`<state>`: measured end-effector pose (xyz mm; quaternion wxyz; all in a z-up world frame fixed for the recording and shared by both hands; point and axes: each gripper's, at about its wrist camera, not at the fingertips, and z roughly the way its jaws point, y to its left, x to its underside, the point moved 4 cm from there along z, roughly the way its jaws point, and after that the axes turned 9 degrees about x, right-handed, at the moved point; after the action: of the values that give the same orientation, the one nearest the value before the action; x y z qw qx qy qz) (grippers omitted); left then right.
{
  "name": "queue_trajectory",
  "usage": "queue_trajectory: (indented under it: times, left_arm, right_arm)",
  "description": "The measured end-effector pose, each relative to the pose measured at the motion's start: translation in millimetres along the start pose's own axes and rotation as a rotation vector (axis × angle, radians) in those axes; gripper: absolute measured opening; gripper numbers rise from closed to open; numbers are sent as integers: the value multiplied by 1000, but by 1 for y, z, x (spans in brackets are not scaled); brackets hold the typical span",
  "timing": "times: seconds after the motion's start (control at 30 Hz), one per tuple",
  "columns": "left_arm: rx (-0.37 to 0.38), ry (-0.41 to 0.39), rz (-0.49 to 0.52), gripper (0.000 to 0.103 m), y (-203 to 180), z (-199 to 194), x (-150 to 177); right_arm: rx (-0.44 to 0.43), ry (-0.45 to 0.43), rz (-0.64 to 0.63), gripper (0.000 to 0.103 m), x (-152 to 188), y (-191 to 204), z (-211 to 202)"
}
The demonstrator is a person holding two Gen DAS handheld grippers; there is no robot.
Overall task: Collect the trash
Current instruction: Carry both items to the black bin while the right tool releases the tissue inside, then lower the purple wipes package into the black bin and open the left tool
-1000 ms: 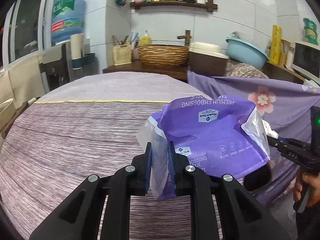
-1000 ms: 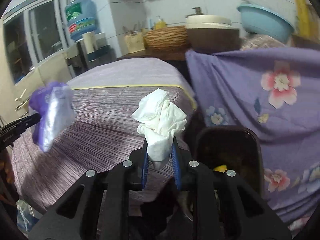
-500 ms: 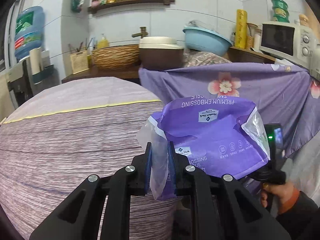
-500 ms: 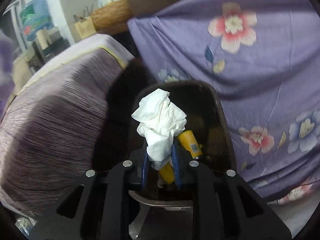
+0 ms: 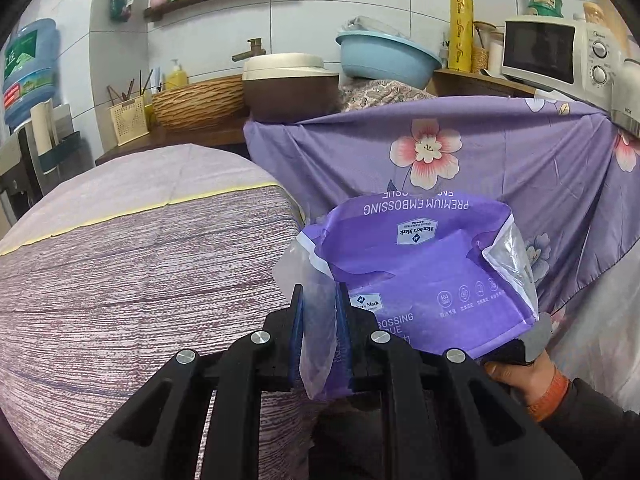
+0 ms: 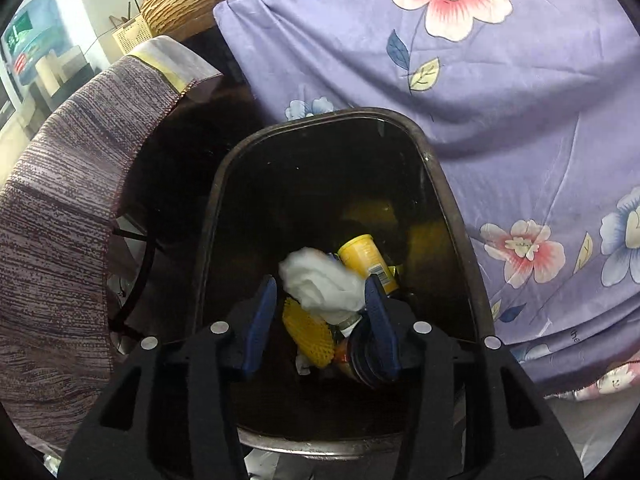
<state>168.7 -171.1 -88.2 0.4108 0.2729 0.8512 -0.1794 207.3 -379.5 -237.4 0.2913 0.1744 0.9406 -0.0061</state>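
Note:
My left gripper (image 5: 318,300) is shut on the clear edge of a purple tissue wrapper (image 5: 424,272), which hangs past the table's right edge. In the right wrist view my right gripper (image 6: 322,292) hovers over a dark bin (image 6: 448,200), and its jaws are opening. A crumpled white tissue (image 6: 320,284) sits blurred between the blue pads (image 6: 262,316), loose from the left pad and falling into the bin. A yellow bottle (image 6: 366,256) and a yellow mesh piece (image 6: 308,332) lie inside the bin.
A striped purple tablecloth (image 5: 120,280) covers the table on the left. A purple flowered cloth (image 5: 460,168) hangs behind the bin. A hand with an orange cuff (image 5: 532,380) is low on the right. A basket (image 5: 200,100), basin (image 5: 384,60) and microwave (image 5: 560,52) line the counter.
My right gripper came down over the bin and its jaws spread, letting go of the tissue. My left gripper carried the wrapper rightwards to the table's edge.

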Motion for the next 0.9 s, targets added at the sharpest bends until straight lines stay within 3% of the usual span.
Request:
queue_trajectory:
  times: [0.1,0.17,0.4,0.53,0.9]
  left_arm:
    - [4,10,13,16,-3,8,-1]
    - [7,19,29,16,-6,13,0]
    - [16,64,112,16,-24,46,-3]
    - [19,88,166,16,-36,65,-8]
    - [-21,166,302,16,-53,122,-8]
  right_arm:
    - [3,1,26,50,3,-9,-8]
    - [8,-17,47,61,3,-18,-20]
    - [74,-106,69,61,-2,-47,-65]
    - [131,-168,123,72,-9,-76,-94]
    - [261,-236,208,73,-11,-131,-131]
